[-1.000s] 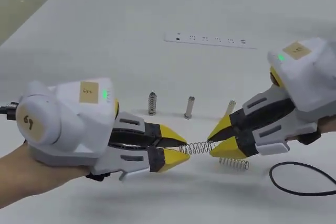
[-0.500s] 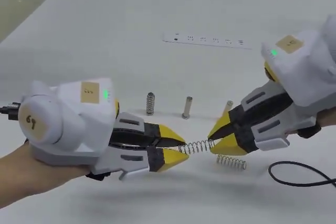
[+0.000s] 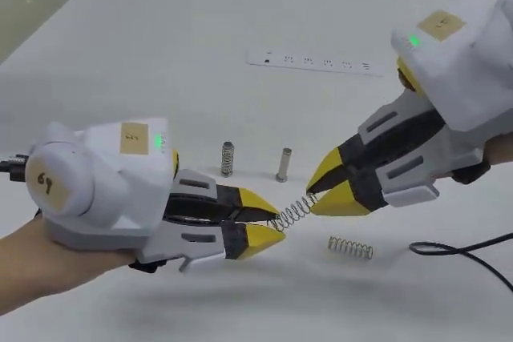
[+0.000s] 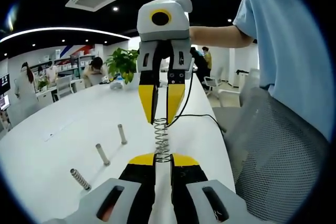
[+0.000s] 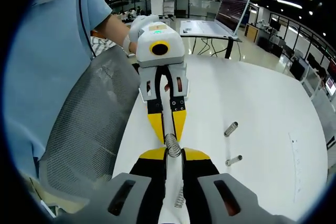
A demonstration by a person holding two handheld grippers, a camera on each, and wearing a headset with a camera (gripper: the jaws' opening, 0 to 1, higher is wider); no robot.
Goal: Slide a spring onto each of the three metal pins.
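- Gripping one spring (image 3: 295,211) between them: left gripper (image 3: 280,224) and right gripper (image 3: 310,200), each clenched on an end.
- Just below right jaws lies a loose spring (image 3: 350,247).

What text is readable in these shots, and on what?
"69": handwritten on the round disc at the back of the left gripper.
Tan sticker atop that gripper: print blurred, unreadable.
Matching sticker atop the right gripper: blurred too.
Power strip markings: too small.
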